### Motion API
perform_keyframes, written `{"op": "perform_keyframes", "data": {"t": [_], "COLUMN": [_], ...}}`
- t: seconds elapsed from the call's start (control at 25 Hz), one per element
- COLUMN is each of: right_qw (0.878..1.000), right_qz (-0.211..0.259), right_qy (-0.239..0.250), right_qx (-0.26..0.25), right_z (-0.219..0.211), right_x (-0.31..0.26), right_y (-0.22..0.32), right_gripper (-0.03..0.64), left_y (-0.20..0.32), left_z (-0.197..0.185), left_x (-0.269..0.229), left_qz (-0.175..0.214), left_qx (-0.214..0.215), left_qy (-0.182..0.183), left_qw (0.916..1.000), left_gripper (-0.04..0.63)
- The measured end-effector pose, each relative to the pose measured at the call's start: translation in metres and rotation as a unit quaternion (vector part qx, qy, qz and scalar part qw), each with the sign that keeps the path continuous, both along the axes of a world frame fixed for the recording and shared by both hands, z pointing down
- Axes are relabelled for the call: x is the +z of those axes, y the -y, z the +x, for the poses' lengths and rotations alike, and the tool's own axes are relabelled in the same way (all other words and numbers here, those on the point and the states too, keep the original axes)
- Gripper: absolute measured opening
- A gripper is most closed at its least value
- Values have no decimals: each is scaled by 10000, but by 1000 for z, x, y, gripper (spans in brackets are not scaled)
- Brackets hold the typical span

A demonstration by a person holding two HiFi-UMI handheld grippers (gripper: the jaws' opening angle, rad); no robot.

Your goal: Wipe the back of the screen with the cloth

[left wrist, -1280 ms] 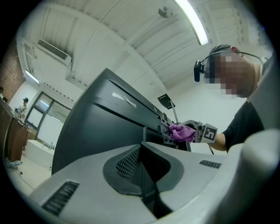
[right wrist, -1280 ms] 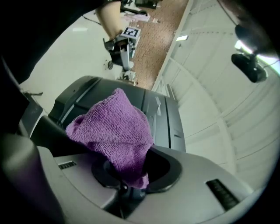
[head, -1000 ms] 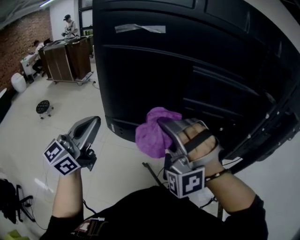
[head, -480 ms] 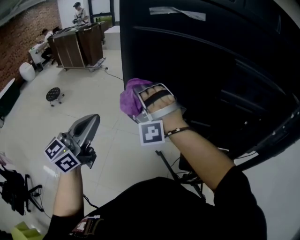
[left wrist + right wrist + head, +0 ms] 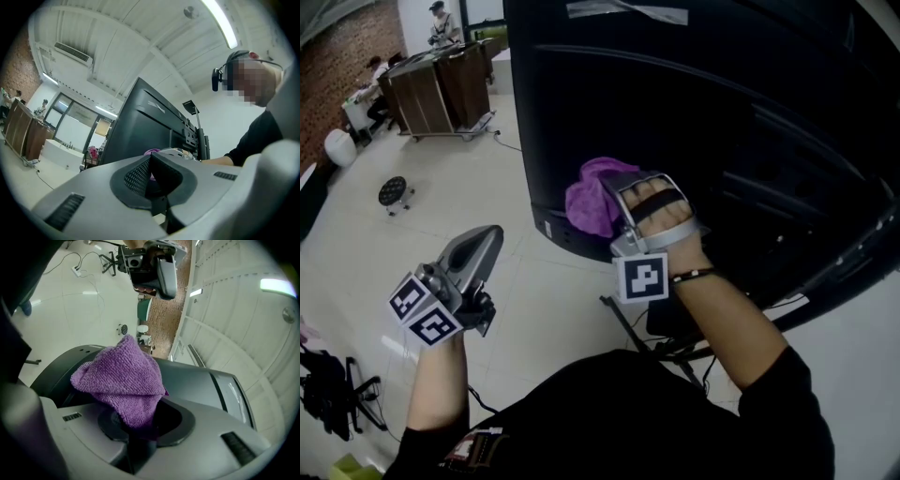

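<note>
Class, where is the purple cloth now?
Head view, centre: the purple cloth is clamped in the right tool, at the screen's back near its lower edge.

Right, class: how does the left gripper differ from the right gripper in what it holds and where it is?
The right gripper is shut on the purple cloth; the left gripper is shut with nothing between its fingers. The right gripper is up at the black back of the screen; the left gripper hangs lower, apart from it, over the floor. Both are grey and carry a marker cube.
</note>
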State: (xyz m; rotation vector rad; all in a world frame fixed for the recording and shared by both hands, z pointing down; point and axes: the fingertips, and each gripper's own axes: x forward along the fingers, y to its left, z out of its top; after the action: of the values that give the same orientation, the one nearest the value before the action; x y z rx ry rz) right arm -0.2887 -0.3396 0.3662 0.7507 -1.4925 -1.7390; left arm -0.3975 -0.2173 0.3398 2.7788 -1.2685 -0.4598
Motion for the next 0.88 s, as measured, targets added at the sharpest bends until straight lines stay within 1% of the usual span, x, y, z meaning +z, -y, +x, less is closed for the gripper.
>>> {"op": "perform_keyframes", "data": {"t": [0.24, 0.36, 0.48, 0.56, 0.68, 0.8, 0.88], "right_qw": [9977, 9956, 9915, 9871, 9806, 9715, 9666], "right_qz": [100, 235, 322, 222, -54, -358, -545], "right_qy": [313, 339, 304, 286, 343, 386, 457], "right_qx": [590, 838, 1224, 1557, 1930, 2311, 2461], "right_z": [95, 125, 152, 174, 197, 212, 216], "right_x": [-9, -12, -15, -12, -4, 1, 1], "right_y": [0, -4, -2, 3, 5, 6, 5], "right_gripper": [92, 94, 94, 92, 92, 92, 92], "left_y": [21, 33, 42, 45, 49, 52, 53], "left_z": [43, 59, 70, 75, 77, 75, 72], "left_x": [-2, 0, 1, 1, 1, 2, 4], "left_qz": [15, -13, -19, -17, -15, -22, -31], "left_qx": [398, 564, 712, 794, 874, 882, 858], "left_qy": [-26, -13, -44, -52, -55, -91, -100], "left_qw": [9992, 9984, 9974, 9968, 9962, 9961, 9963], "left_gripper": [-5, -5, -5, -5, -5, -5, -5]}}
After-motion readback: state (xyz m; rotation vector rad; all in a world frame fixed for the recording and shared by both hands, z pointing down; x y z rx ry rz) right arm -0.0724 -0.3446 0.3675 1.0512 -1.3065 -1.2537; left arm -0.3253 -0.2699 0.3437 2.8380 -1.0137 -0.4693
